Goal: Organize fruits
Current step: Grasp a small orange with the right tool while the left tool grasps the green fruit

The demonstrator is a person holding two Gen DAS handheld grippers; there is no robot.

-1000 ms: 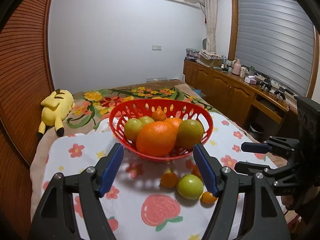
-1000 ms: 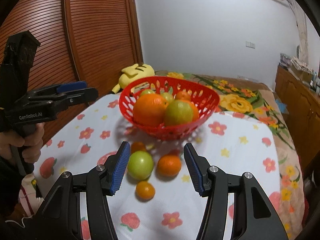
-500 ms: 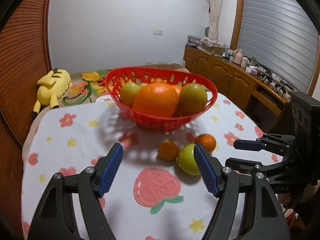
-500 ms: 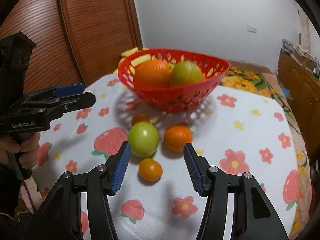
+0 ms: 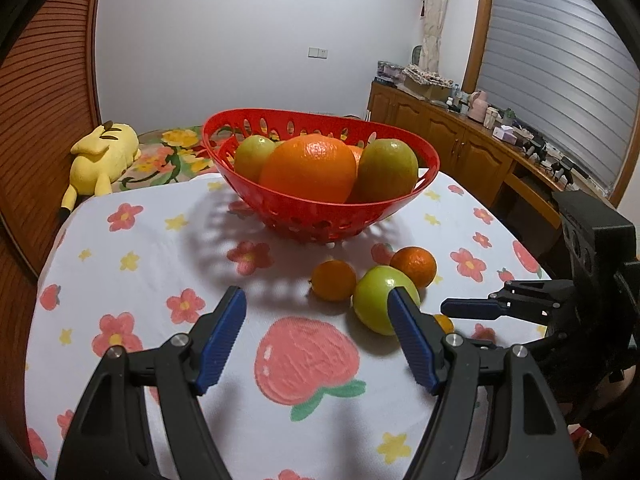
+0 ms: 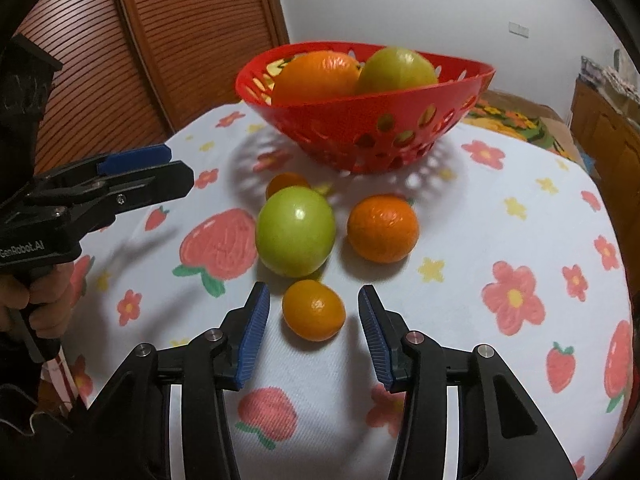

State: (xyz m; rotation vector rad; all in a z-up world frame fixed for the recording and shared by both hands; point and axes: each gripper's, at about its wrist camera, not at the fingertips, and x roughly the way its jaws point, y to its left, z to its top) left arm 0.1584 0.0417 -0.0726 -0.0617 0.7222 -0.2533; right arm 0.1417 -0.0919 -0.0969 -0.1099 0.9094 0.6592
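Right wrist view: red basket point(image 6: 360, 120) at 12 o'clock, already loaded with a big orange point(image 6: 316, 76) and green fruit point(image 6: 396, 68). Four pieces still loose on the flowered bench point(image 6: 520, 240): green apple point(image 6: 295, 236) at centre, orange tangerine point(image 6: 383, 227) at its 3 o'clock, a smaller one point(image 6: 286, 184) at its 12 o'clock, half hidden, and a small tangerine point(image 6: 313, 309) at its 6 o'clock. Judged roughly halfway done.

Right gripper point(image 6: 314, 320): jaws released but just been closing, either side of the small tangerine, gaps on both sides, no contact yet. Near-round fruit, slightly wider than tall; stem end not discernible, so no clear heading.

Left gripper point(image 5: 316, 336): jaws spread, empty, over bare cloth, apple at its 2 o'clock.
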